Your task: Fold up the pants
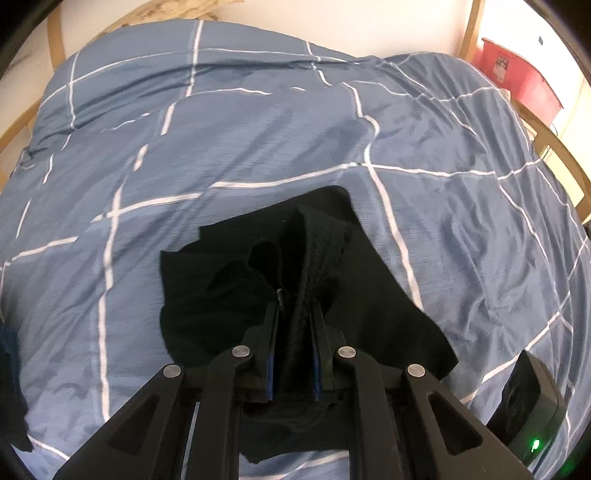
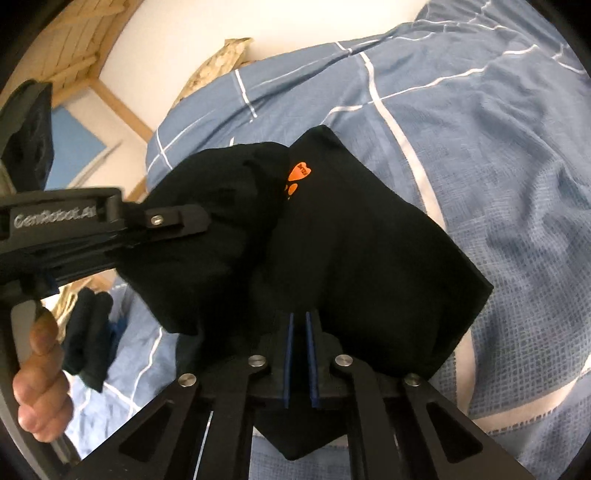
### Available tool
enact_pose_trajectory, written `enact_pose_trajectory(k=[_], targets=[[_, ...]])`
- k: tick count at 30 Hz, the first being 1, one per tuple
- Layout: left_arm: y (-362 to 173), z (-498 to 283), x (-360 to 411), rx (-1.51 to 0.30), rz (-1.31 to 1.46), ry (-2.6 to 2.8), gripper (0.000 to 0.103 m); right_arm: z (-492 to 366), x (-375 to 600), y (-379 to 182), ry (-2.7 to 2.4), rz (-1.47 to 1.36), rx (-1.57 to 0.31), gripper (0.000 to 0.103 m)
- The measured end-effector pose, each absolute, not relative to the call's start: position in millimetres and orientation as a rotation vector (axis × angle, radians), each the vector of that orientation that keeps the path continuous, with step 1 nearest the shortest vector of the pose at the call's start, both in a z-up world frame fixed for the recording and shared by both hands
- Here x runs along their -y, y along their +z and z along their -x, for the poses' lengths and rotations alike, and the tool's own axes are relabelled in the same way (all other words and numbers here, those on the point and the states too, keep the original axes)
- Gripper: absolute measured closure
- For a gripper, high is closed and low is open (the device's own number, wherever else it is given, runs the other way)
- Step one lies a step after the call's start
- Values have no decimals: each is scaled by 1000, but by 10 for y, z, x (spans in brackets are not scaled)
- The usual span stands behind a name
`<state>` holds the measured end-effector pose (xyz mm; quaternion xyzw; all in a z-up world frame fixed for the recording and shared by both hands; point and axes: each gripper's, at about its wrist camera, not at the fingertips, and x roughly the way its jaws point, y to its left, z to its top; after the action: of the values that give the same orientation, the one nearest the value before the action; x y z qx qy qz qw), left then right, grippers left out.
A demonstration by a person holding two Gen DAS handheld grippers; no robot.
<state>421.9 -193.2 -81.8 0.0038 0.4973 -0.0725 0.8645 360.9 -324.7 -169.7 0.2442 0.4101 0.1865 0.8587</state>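
The black pants (image 1: pixel 229 295) hang bunched above a bed with a blue checked duvet (image 1: pixel 258 140). My left gripper (image 1: pixel 295 306) is shut on a fold of the black fabric. In the right wrist view the pants (image 2: pixel 362 251) show an orange logo (image 2: pixel 297 177). My right gripper (image 2: pixel 300 317) is shut on another part of the pants. The left gripper (image 2: pixel 199 218) enters that view from the left, clamped on the same garment, held by a hand (image 2: pixel 40 369).
A red box (image 1: pixel 517 77) stands past the bed's far right corner by a wooden frame (image 1: pixel 471 33). Dark clothes (image 2: pixel 88 343) lie at the lower left on the duvet (image 2: pixel 498 147). A wooden frame (image 2: pixel 110 96) stands by the white wall.
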Motion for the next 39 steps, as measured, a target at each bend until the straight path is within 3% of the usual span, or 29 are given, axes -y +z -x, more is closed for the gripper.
enact_pose_trajectory(k=[7, 11, 14, 18, 19, 21, 23, 29, 37, 39], targets=[[-809, -4321, 2204, -1042, -28, -188, 85, -3583, 3323, -1743, 388, -538, -853, 97], [-675, -4240, 2223, -1019, 22, -320, 63, -3548, 3390, -1713, 363, -560, -834, 97], [-505, -4021, 2150, -912, -66, -281, 61, -3495, 3448, -1659, 326, -559, -811, 97], [-486, -3654, 1875, -785, -182, -185, 50, -3464, 3499, -1601, 288, -555, -820, 95], [-515, -3607, 1816, -776, -196, -174, 50, -3442, 3502, -1556, 269, -534, -807, 92], [-630, -3477, 1692, -758, -218, -146, 50, -3392, 3491, -1457, 226, -480, -770, 65], [-753, -3385, 1594, -742, -226, -145, 50, -3310, 3471, -1313, 210, -430, -705, 52], [-947, -3249, 1367, -716, -137, -157, 50, -3142, 3386, -797, 262, -270, -544, 52], [-1032, -3349, 1192, -669, 2, -181, 49, -3842, 2855, -710, 396, -109, -719, 52], [-1124, -3367, 1136, -686, 36, -193, 49, -3934, 2741, -804, 394, -55, -734, 59]])
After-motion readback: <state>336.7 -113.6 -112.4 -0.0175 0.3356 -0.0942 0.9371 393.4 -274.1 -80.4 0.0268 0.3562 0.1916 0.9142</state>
